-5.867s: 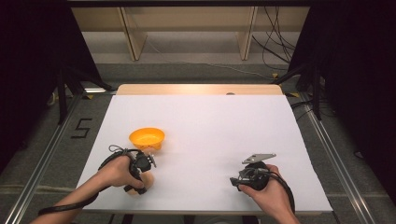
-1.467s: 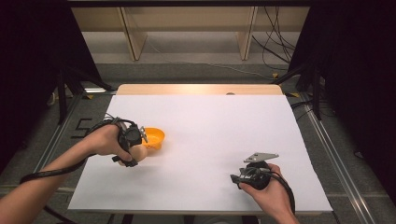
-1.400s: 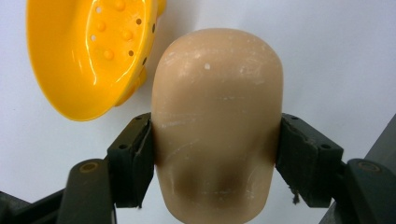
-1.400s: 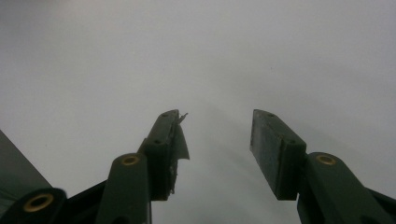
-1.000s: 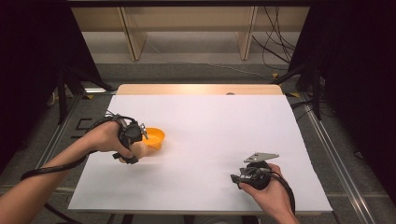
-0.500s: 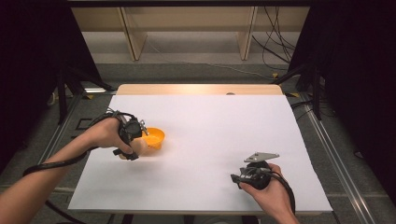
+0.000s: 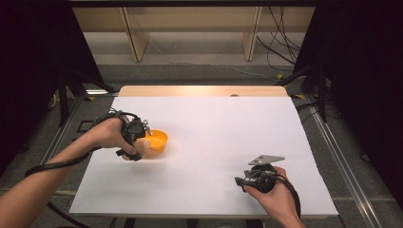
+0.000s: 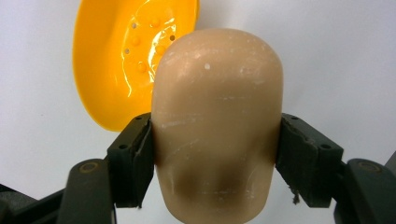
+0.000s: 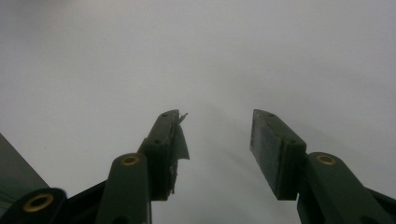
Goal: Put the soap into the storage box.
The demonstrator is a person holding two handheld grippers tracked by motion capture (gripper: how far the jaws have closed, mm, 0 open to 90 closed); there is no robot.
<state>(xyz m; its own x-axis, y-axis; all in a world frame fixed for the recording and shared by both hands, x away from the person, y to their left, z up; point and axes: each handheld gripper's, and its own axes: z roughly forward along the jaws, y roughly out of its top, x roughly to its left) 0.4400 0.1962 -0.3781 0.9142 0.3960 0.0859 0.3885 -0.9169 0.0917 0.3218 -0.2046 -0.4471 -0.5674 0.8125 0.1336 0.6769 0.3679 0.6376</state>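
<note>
Beige rounded block (image 8: 217, 126) (scuffed, perhaps soap) clamped in left gripper (image 8: 215, 158); right gripper (image 9: 217, 144) parted, empty.

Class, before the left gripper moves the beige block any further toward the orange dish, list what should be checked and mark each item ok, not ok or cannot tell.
1. Both fingers of the left gripper press the beige block: ok.
2. Orange dish free of items: ok.
3. Block already above the dish: cannot tell.
4. Right gripper away from the dish, open, holding nothing: ok.
5. White table free between block and dish: ok.
</note>
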